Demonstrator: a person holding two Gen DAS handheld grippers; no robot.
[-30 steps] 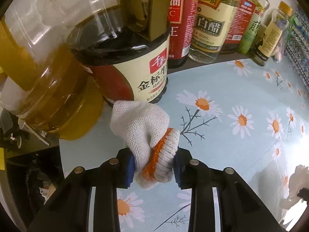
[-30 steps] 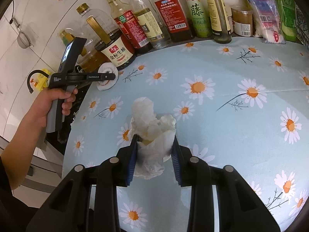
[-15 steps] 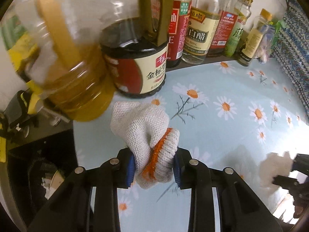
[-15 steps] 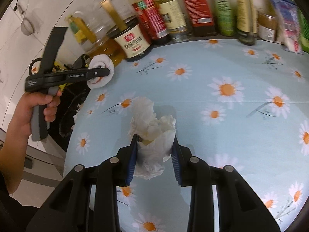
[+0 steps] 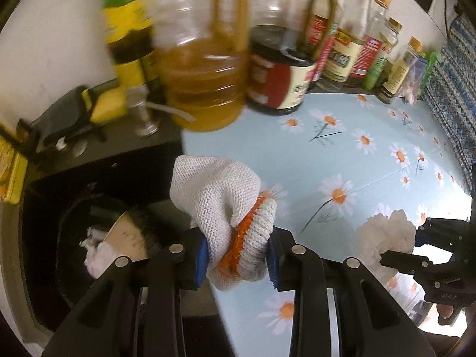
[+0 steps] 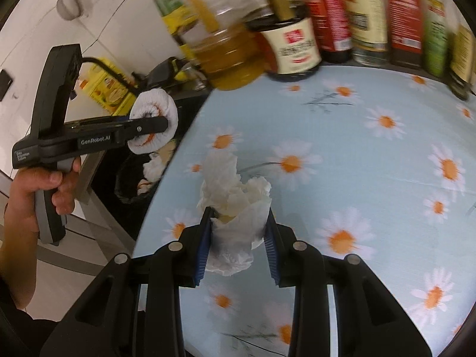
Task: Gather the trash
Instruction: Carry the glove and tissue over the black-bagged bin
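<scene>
My left gripper (image 5: 236, 263) is shut on a white knitted glove with an orange cuff (image 5: 226, 211) and holds it in the air at the table's left edge, above and beside a black trash bin (image 5: 74, 223). The glove (image 6: 154, 125) and the left gripper (image 6: 148, 128) also show in the right wrist view, over the bin (image 6: 131, 184). My right gripper (image 6: 239, 253) is shut on a crumpled white tissue (image 6: 236, 205), held above the flowered tablecloth (image 6: 372, 178). The tissue (image 5: 386, 235) shows at the right of the left wrist view.
The bin holds crumpled paper and a paper cup (image 5: 128, 238). A row of oil, sauce and vinegar bottles (image 5: 208, 89) stands along the table's back edge (image 6: 342, 23). A dark low surface with yellow items (image 5: 89, 113) lies left of the table.
Both grippers have moved left toward the table's edge. The left gripper with the glove now hangs past the edge near the bin, which has come into view. Both grips are unchanged.
</scene>
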